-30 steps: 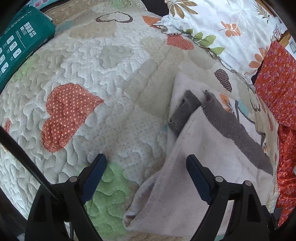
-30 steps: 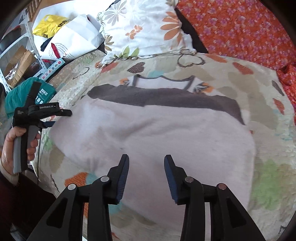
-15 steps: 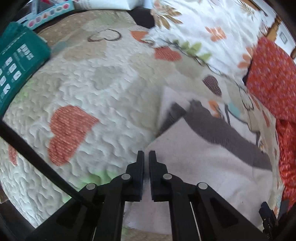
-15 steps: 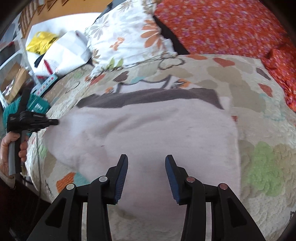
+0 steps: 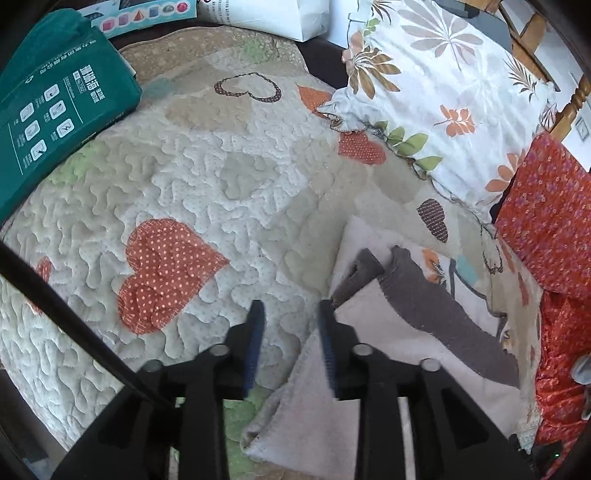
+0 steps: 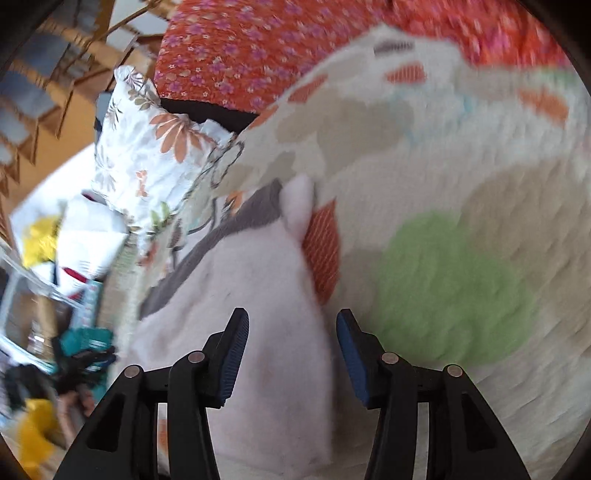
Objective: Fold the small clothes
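A small pale garment (image 5: 388, 339) with a dark grey band (image 5: 436, 306) lies folded on the heart-patterned quilt (image 5: 192, 177). My left gripper (image 5: 290, 334) hovers at the garment's left edge. Its jaws are opening, and only quilt shows between them, with the cloth's edge beside the right finger (image 5: 327, 343). In the blurred right wrist view the garment (image 6: 258, 280) fills the lower middle. My right gripper (image 6: 293, 345) straddles its right edge, jaws opening, pads clear of the cloth.
A teal package (image 5: 55, 110) lies at the quilt's far left. A floral pillow (image 5: 443, 92) and red flowered cloth (image 5: 546, 221) border the far right side. White bags (image 5: 266, 14) sit beyond the quilt. A hand (image 6: 79, 400) holding the other gripper shows blurred at lower left.
The left gripper went from wide open to shut, then partly reopened while rising a little. The right gripper rolled and swept right to the garment's right edge, its jaws widening.
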{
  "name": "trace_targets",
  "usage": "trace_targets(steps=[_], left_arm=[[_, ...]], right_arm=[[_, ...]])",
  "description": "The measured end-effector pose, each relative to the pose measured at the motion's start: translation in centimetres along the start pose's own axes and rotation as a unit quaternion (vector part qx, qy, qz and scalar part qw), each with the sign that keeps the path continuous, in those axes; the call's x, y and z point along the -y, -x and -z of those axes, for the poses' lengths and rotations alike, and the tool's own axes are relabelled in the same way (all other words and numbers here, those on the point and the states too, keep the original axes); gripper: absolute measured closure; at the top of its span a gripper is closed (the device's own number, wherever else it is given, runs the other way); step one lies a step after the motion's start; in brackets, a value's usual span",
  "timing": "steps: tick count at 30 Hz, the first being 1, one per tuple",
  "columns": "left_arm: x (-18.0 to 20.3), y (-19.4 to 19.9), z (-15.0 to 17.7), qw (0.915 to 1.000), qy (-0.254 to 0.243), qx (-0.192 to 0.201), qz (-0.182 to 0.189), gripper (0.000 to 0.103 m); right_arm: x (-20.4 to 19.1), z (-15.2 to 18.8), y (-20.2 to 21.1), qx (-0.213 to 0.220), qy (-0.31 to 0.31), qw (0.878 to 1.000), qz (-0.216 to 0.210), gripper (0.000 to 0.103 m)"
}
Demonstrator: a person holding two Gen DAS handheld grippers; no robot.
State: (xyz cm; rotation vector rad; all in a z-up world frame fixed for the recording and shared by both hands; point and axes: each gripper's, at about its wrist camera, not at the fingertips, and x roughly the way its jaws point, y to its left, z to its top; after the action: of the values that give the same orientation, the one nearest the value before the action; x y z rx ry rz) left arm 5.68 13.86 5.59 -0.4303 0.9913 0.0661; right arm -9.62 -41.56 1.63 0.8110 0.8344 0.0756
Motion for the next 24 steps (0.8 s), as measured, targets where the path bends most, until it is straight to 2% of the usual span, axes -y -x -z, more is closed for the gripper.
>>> trace_targets(steps=[7,9,10,12,15,19,24], left_arm=[[-0.1,0.3,0.3,0.9992,0.016,-0.011,0.035,0.068],[-0.1,0.6,0.3,0.9992,0.013,-0.01,0.038,0.068],[-0.2,0.7,0.3,0.9992,0.013,-0.008,0.037,0.067],[-0.7,1.2,0.1,0.9992,0.02,0.0,0.034,0.064],[-1.9,2.0,-0.4,0.9985,0.04,0.01,0.037,0.059],[-4.0,2.7,-1.3,0.995,0.081,0.012,0.058,0.057],[-6.4,4.2,-2.4,0.9904,0.118,0.03,0.066,0.052]], right_arm=[[-1.8,0.4,-3.3,-0.029,0.003,0.999,-0.046,0.048],[-2.4,0.4,-4.2,-0.028,0.013,0.999,-0.033,0.061],[-2.6,0.4,-4.6,-0.034,0.012,0.999,-0.028,0.083],[-2.3,0.1,-5.0,-0.046,-0.018,0.998,-0.039,0.084],[-4.2,-0.5,-4.1,-0.029,-0.018,0.999,-0.033,0.085],[-11.1,-1.6,-3.7,-0.026,0.05,0.998,-0.028,0.086],[-20.3,-1.2,-7.7,-0.059,0.108,0.992,-0.042,0.086]])
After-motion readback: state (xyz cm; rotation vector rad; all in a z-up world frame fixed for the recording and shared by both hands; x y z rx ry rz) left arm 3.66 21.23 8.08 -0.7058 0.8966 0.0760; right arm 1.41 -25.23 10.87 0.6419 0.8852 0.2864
